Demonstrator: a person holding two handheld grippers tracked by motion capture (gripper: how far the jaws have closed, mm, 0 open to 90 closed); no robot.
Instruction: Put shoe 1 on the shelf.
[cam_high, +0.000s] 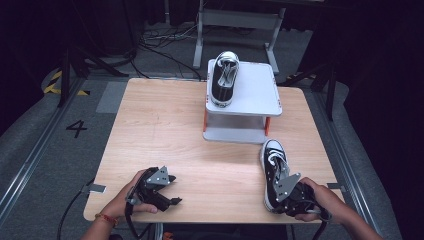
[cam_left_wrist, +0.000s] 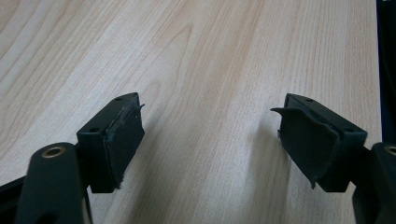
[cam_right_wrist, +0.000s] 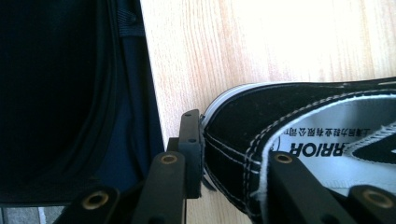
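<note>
The bench (cam_high: 165, 135) is a square top of light wood with thin grain lines, and it stands on a grey floor (cam_high: 50, 145). A black number four (cam_high: 76, 128) is painted on the floor to the left, and black and yellow tape (cam_high: 54, 82) lies farther back. Black cables (cam_high: 160, 45) trail over the floor behind the bench, and the room around it is dark.

At the far side of the bench sits a small white stand (cam_high: 255, 95) with orange legs. One black and white shoe (cam_high: 223, 78) rests on top of it.

A second black and white shoe (cam_high: 274, 170) lies on the bench near the front right corner. The right gripper (cam_high: 285, 192) pinches the heel edge of this shoe, one jaw outside and one inside.

The left gripper (cam_high: 167, 192) rests near the front left of the bench, jaws spread wide with just bare wood between them.
</note>
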